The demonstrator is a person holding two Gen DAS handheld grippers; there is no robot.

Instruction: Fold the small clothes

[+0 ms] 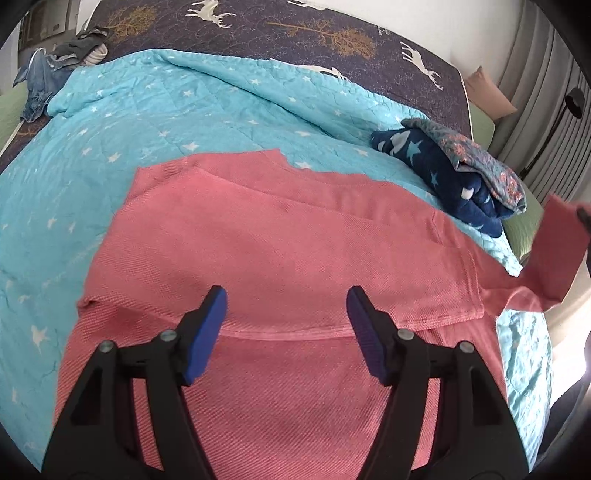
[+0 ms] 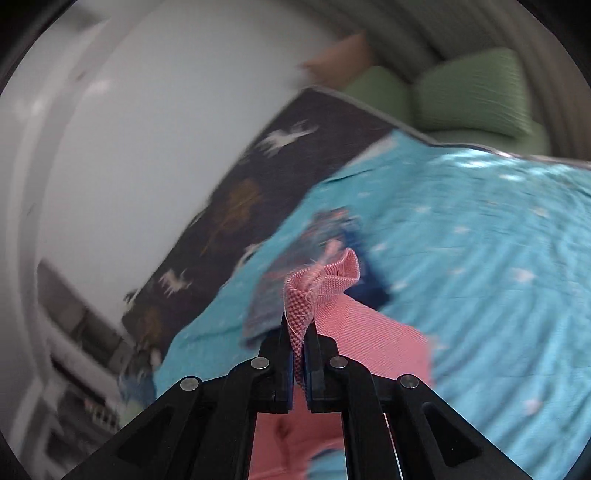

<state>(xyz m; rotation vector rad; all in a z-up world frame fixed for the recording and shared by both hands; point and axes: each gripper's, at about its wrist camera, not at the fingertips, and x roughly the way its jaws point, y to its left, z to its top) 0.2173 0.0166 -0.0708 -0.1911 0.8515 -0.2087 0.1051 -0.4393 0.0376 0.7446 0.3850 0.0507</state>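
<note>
A pink knit shirt [image 1: 280, 243] lies spread on a turquoise star quilt [image 1: 147, 122]. My left gripper [image 1: 286, 306] is open and empty, hovering just above the shirt's middle near a folded hem. One sleeve [image 1: 554, 251] is lifted up at the right edge of the left wrist view, held by my right gripper. In the right wrist view my right gripper [image 2: 300, 328] is shut on that pink sleeve [image 2: 321, 291], whose end bunches above the fingertips. That view is blurred.
A folded stack of dark blue star and floral clothes [image 1: 461, 173] lies on the quilt at the right. Jeans and grey clothes [image 1: 55, 66] are piled at the far left. A dark deer-print bedspread [image 1: 295, 33] lies behind, green cushions [image 2: 472, 96] beyond.
</note>
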